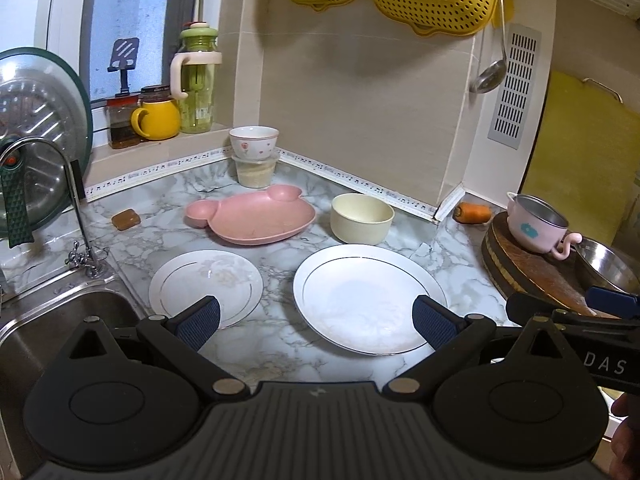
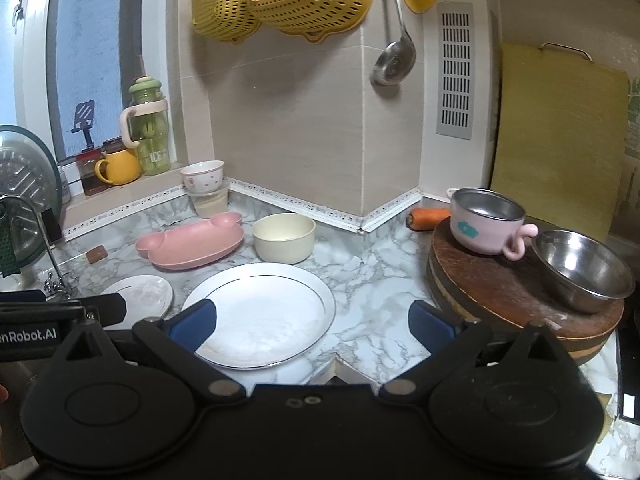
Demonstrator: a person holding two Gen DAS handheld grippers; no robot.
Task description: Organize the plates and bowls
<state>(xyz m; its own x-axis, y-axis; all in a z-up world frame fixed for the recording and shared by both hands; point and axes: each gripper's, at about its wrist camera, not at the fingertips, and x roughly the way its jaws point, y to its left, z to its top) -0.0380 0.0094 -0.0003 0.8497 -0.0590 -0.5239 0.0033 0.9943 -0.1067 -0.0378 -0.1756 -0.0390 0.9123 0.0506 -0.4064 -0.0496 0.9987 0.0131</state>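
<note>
Progress: we judge the sorting barely begun; plates and bowls lie scattered singly across the marble counter (image 1: 280, 344), and only one stack shows.
Small plate (image 1: 206, 286): flat on the counter at near left, just beside the sink (image 1: 60, 320), nothing on it.
Pink plate (image 1: 256, 216): bear-shaped, farther back, left of centre, empty.
Flowered bowl (image 1: 254, 142): far corner, sitting on a clear tub (image 1: 256, 172); the only stacked piece we see.
Large plate (image 1: 370, 298): near centre, flat and bare, apart from the small plate.
Cream bowl (image 1: 362, 218): just behind the large plate, right of the pink plate, upright.
Pink cup (image 2: 486, 220): steel-lined, on the round wooden board (image 2: 516, 292) at right.
Steel bowl (image 2: 582, 270): on the same board, just right of the cup.
Left to do: we reckon the two white plates want stacking, and the bowls gathering together.
Left gripper (image 1: 316, 320): fingers spread wide, holding nothing, hovering low over the gap between the two white plates.
Right gripper (image 2: 312, 322): also spread and empty, poised above the near right edge of the large plate, level with the left one and close beside it.
</note>
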